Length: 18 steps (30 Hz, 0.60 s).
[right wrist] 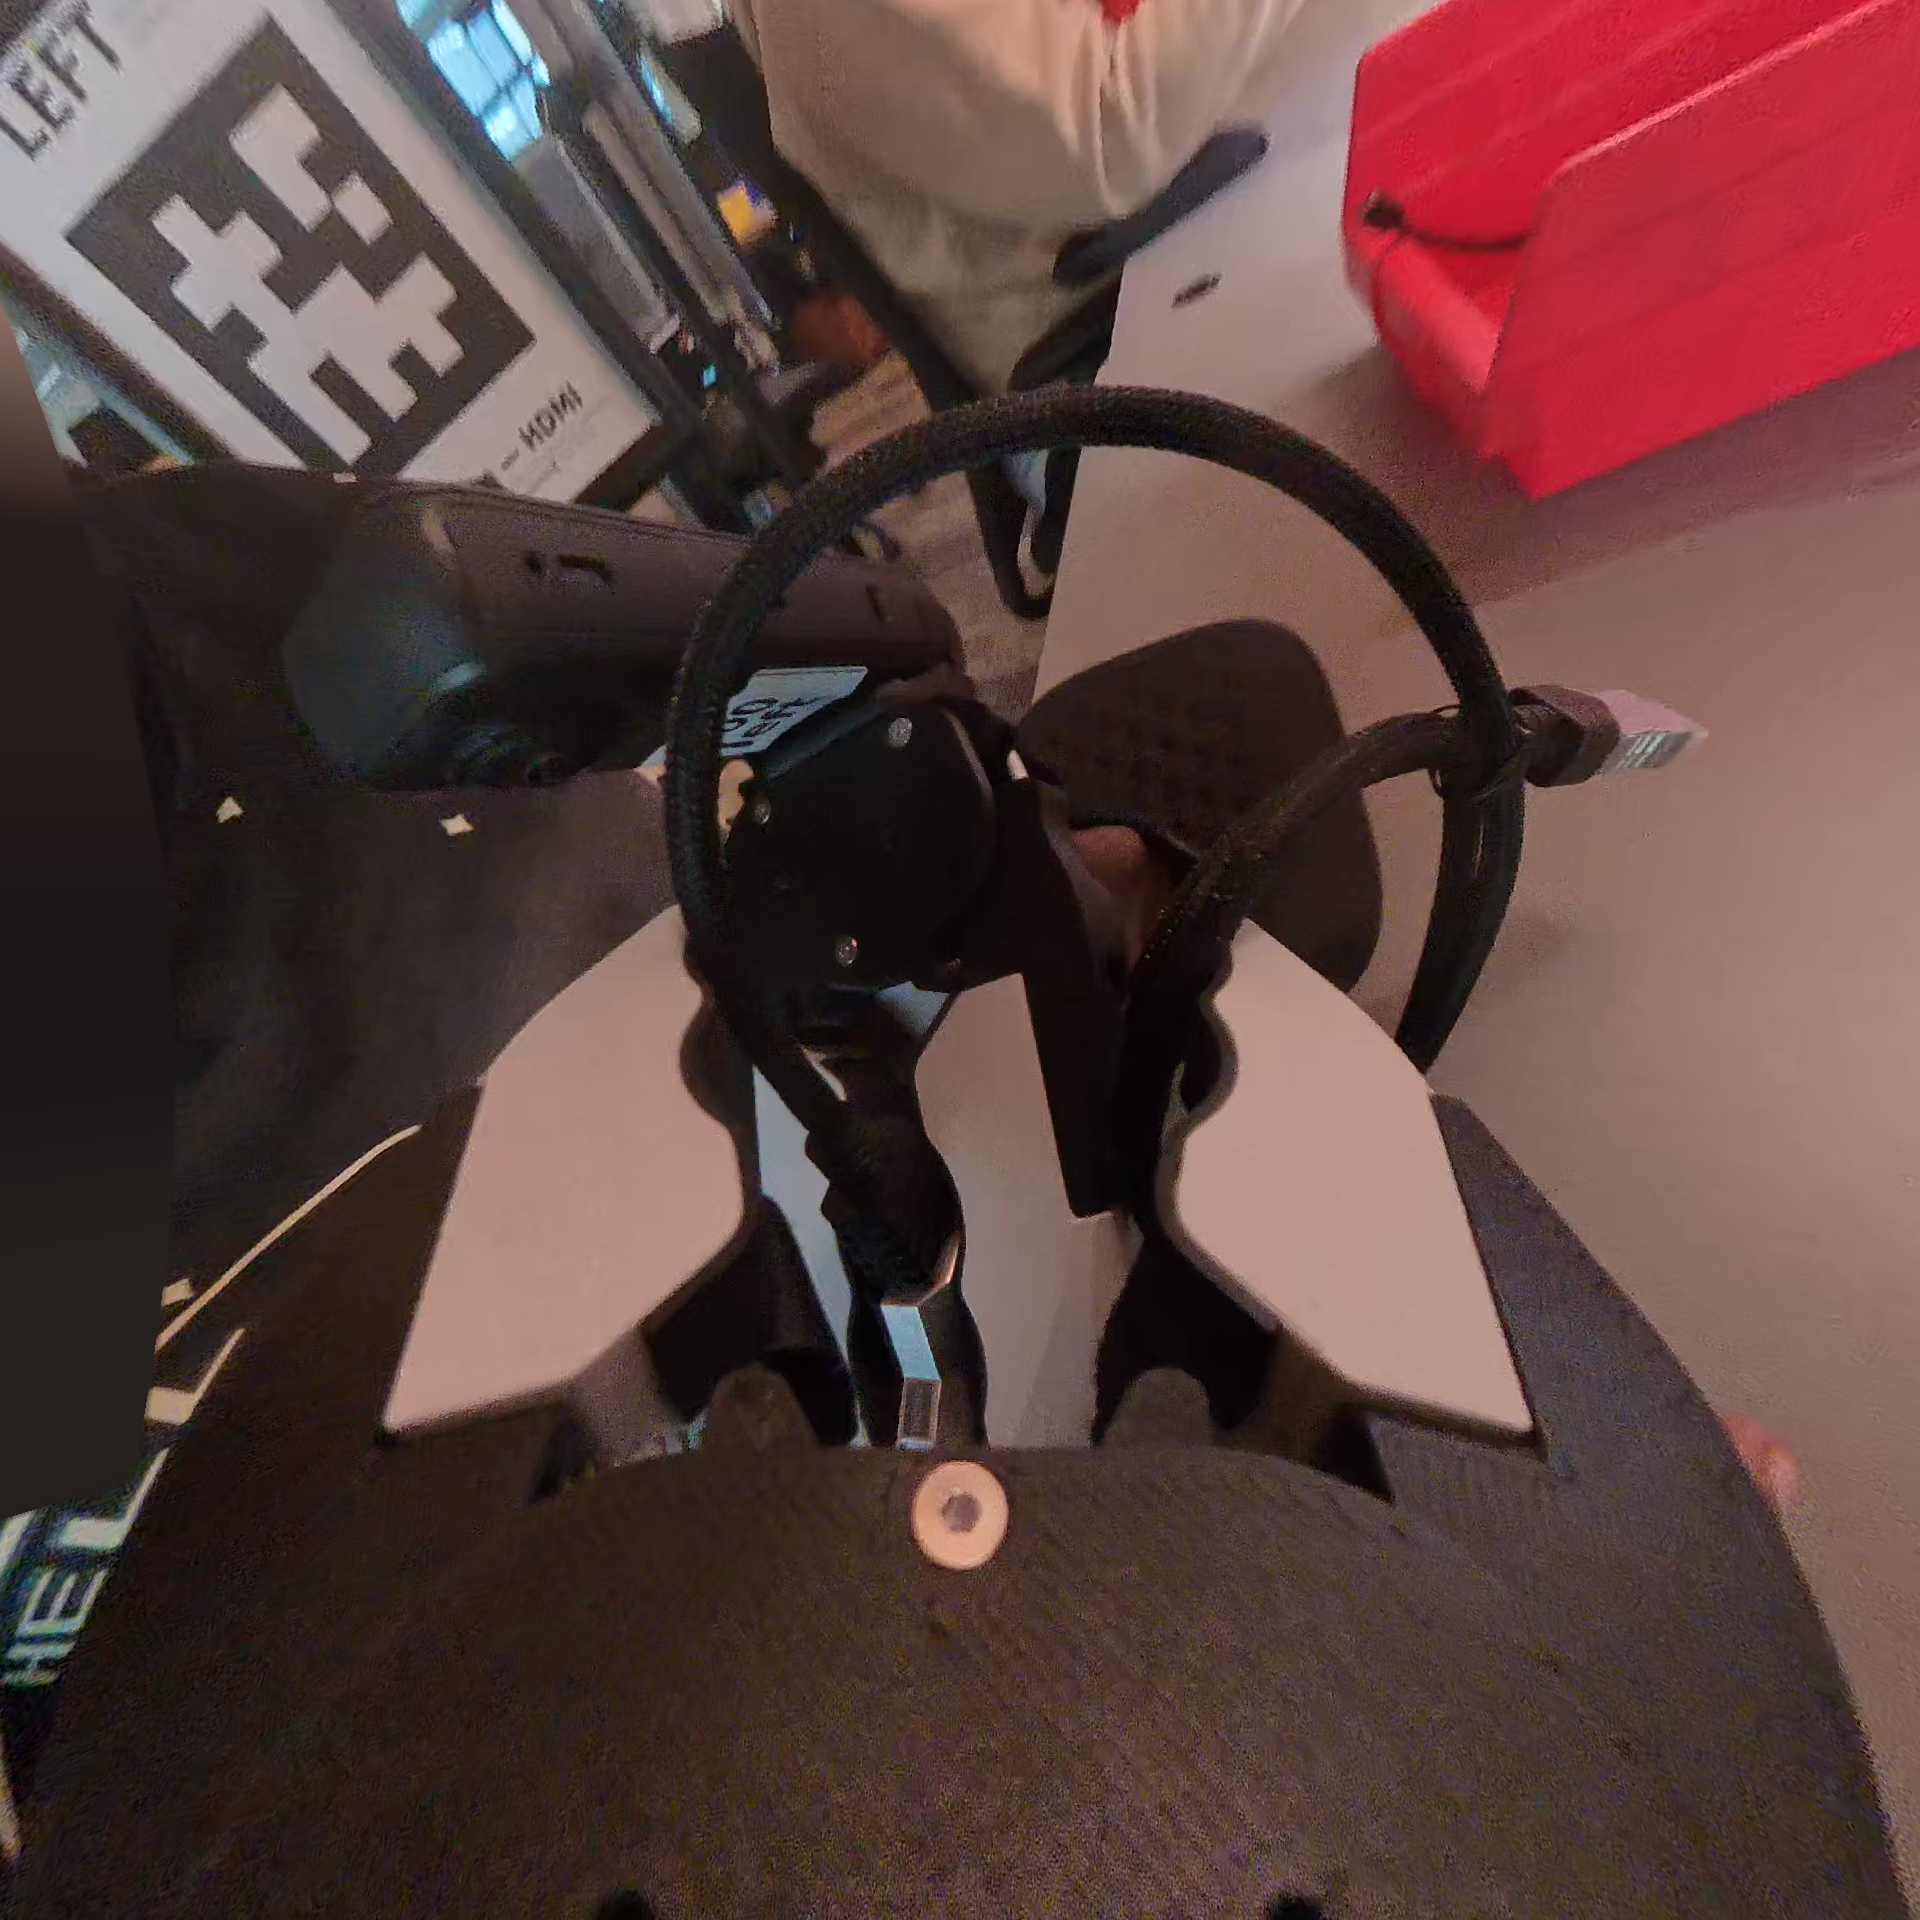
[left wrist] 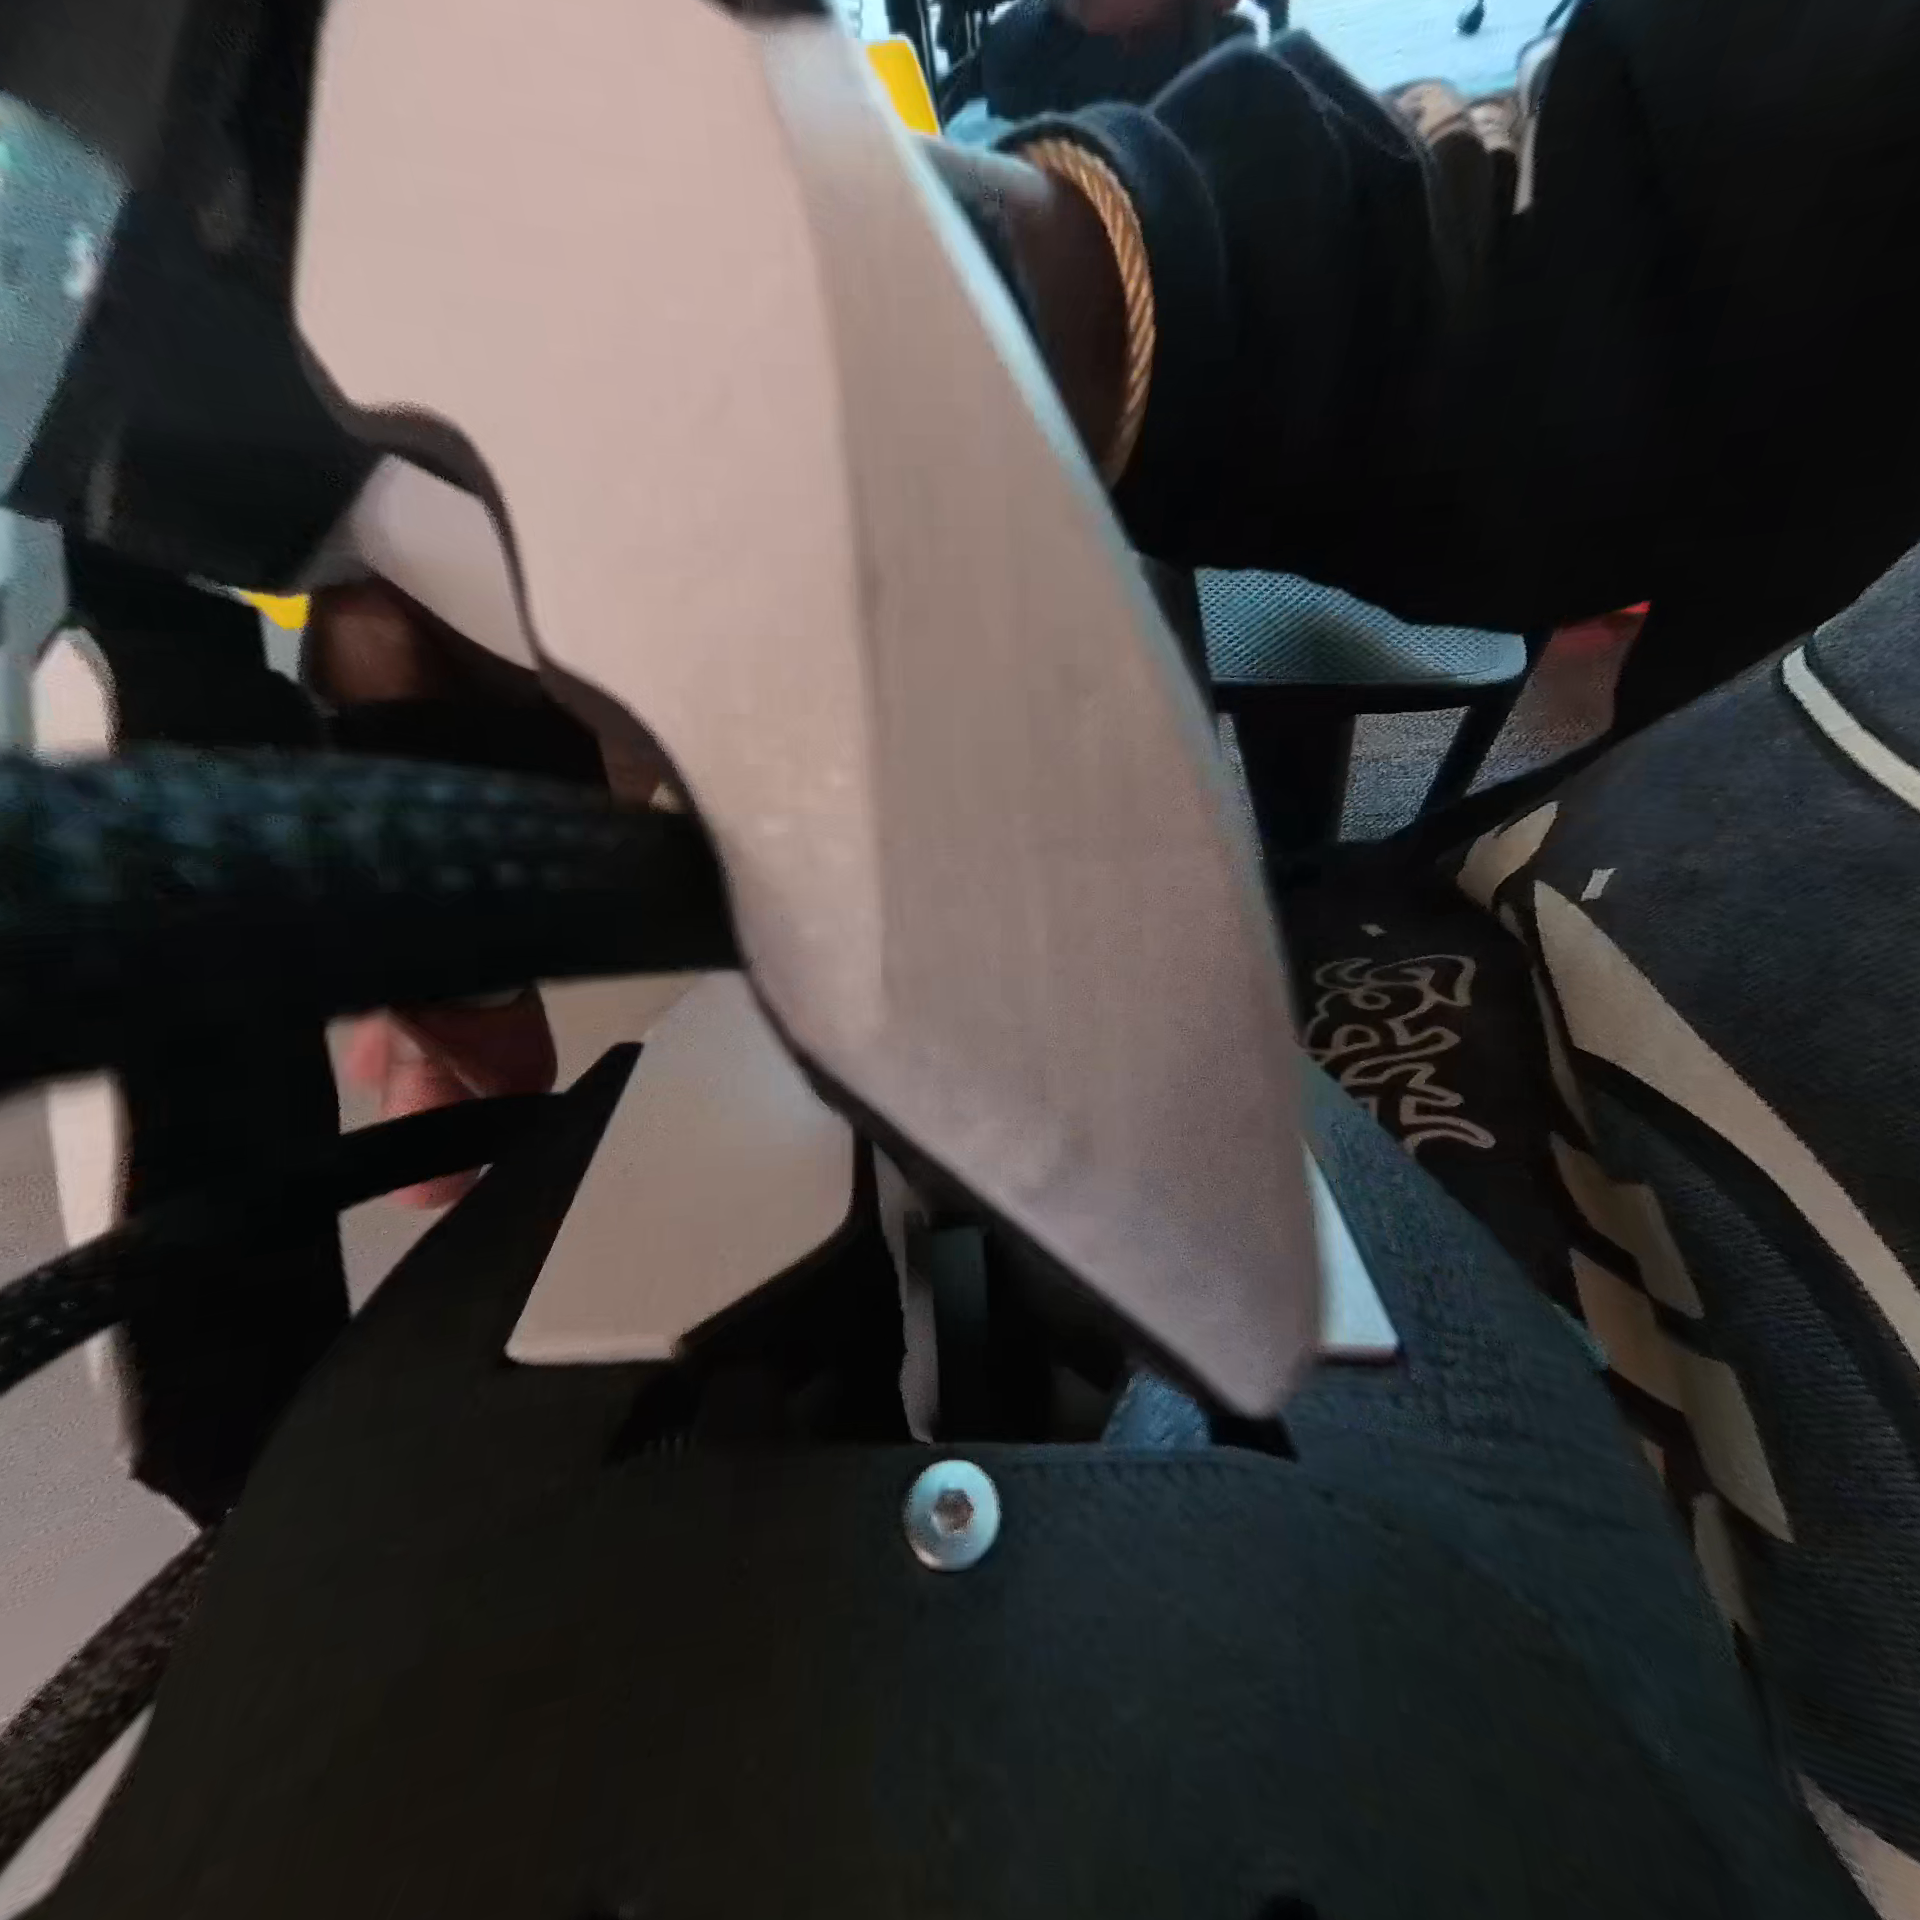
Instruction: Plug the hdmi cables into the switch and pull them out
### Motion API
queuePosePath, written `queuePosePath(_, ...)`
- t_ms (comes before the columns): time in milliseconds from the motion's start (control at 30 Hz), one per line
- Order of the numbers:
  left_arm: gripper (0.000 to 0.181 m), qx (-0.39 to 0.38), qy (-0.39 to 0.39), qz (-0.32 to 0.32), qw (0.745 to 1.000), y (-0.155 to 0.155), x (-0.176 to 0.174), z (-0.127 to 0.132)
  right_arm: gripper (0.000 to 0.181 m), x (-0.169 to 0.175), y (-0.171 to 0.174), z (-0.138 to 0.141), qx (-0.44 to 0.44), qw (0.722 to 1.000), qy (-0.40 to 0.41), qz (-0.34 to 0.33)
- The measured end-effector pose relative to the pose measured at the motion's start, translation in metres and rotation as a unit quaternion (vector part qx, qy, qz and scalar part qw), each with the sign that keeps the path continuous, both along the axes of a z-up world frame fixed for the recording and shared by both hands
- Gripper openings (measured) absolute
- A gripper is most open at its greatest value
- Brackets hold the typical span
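Your right claw (right wrist: pixel 951 987) was released, its two grey fingers (right wrist: pixel 582 1195) spread wide with nothing pinched between them. In the gap sat one metal plug (right wrist: pixel 920 1361) of the black braided HDMI cable (right wrist: pixel 1091 410), pointing back toward the camera. I could not tell whether either finger touched it. From that plug the cable rose in a wide loop and came down on the right. There its other plug (right wrist: pixel 1642 738) stuck out sideways over the grey table (right wrist: pixel 1714 987), just beside a tie around the bundled cable.

Your left claw (left wrist: pixel 966 1081) faced the right one at very close range, with its round black body (right wrist: pixel 862 831) inside the cable loop. A large grey finger plate (left wrist: pixel 727 623) crossed its own camera and hid the space between its fingers, so I could not tell whether it was clenched or released. In that view a stretch of the braided cable lay across the left side. A hand (left wrist: pixel 436 1060) was just below the cable, and a wrist with a gold bracelet (left wrist: pixel 1127 312) was above on the right.

Farther out, a red box (right wrist: pixel 1662 208) stood on the table at the upper right, well apart from the cable. A thin black lead (right wrist: pixel 1444 234) lay against its wall, and what it held was hidden. A black-and-white marker board (right wrist: pixel 301 239) leaned at the upper left. A person in pale clothing (right wrist: pixel 935 125) stood behind.
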<state>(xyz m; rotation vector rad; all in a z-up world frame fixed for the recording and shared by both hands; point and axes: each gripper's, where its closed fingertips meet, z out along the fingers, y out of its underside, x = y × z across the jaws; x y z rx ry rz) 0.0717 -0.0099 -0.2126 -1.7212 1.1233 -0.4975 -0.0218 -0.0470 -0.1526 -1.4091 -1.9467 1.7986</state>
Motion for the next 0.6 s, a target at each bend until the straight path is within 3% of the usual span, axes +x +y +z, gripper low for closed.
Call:
queuePosePath(33,0.029,0.001,0.003,0.001,1.000,0.000,0.000,-0.001,0.085,0.000,0.002,0.001,-0.009,1.000,0.013,-0.012)
queuePosePath(200,0.048,-0.027,0.031,-0.006,0.999,-0.010,-0.005,-0.004,0.068,0.001,0.016,0.010,-0.066,0.993,0.074,-0.066)
queuePosePath(367,0.066,-0.041,0.000,-0.035,0.999,-0.030,-0.015,0.017,0.042,0.007,0.025,0.028,-0.082,0.983,0.139,-0.091)
queuePosePath(467,0.070,-0.038,0.001,-0.049,0.998,-0.035,-0.024,0.017,0.026,0.005,0.020,0.029,-0.042,0.981,0.161,-0.102)
queuePosePath(600,0.067,-0.021,0.001,-0.028,0.999,-0.031,-0.037,0.019,0.023,0.008,0.036,0.030,-0.042,0.973,0.179,-0.143)
